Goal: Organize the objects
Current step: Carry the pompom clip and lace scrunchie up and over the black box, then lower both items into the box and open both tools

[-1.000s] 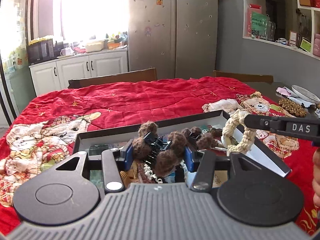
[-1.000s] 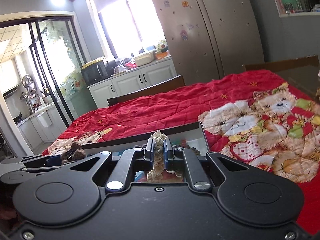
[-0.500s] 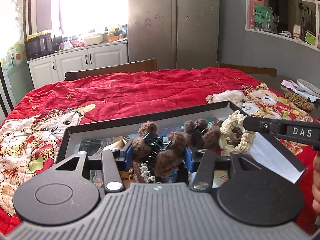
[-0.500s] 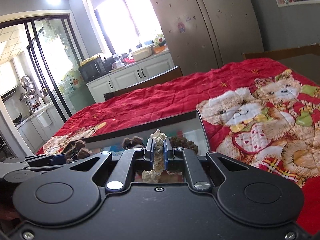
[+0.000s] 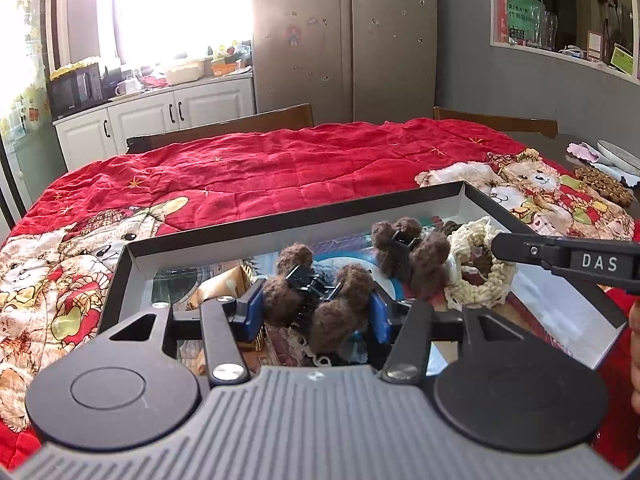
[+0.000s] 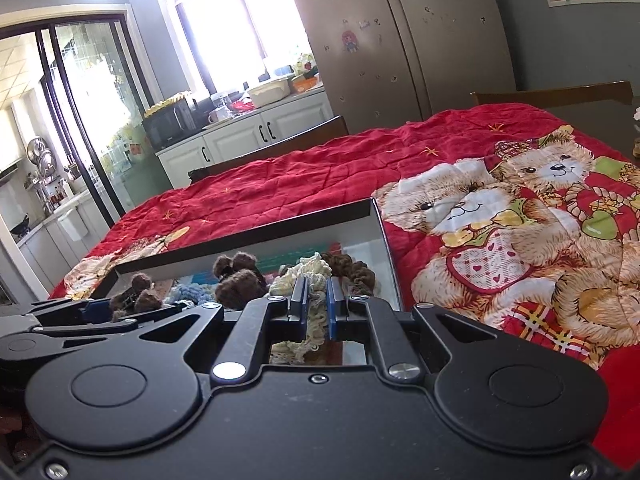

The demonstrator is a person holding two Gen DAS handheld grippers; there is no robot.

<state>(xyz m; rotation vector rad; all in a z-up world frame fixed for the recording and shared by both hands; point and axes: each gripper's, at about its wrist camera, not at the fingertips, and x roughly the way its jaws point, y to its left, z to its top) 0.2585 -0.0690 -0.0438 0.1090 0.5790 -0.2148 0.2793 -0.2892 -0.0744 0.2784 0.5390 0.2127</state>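
A shallow black box [image 5: 280, 229] with white walls lies on the red bear quilt and holds hair accessories. My left gripper [image 5: 316, 314] is low over the box, and a brown pom-pom hair clip [image 5: 320, 300] sits between its blue pads. The jaws are opening, though the pom-poms still touch both pads. From the right, my right gripper [image 5: 496, 246] reaches into the box, shut on a cream crocheted scrunchie [image 5: 480, 280]. In the right wrist view the scrunchie [image 6: 304, 270] is pinched between that gripper's [image 6: 317, 308] pads. A second brown pom-pom clip [image 5: 404, 248] lies in the box.
The red quilt [image 5: 280, 168] covers the table. Wooden chair backs [image 5: 224, 124] stand along its far side. At the far right are a brown beaded mat [image 5: 604, 184] and a plate [image 5: 618, 152]. A hand [image 5: 634, 320] shows at the right edge. A fridge [image 5: 344, 36] stands behind.
Both grippers have sunk toward the box with their loads. The scrunchie now hangs down inside the box by the second clip. The left jaws stand slightly wider.
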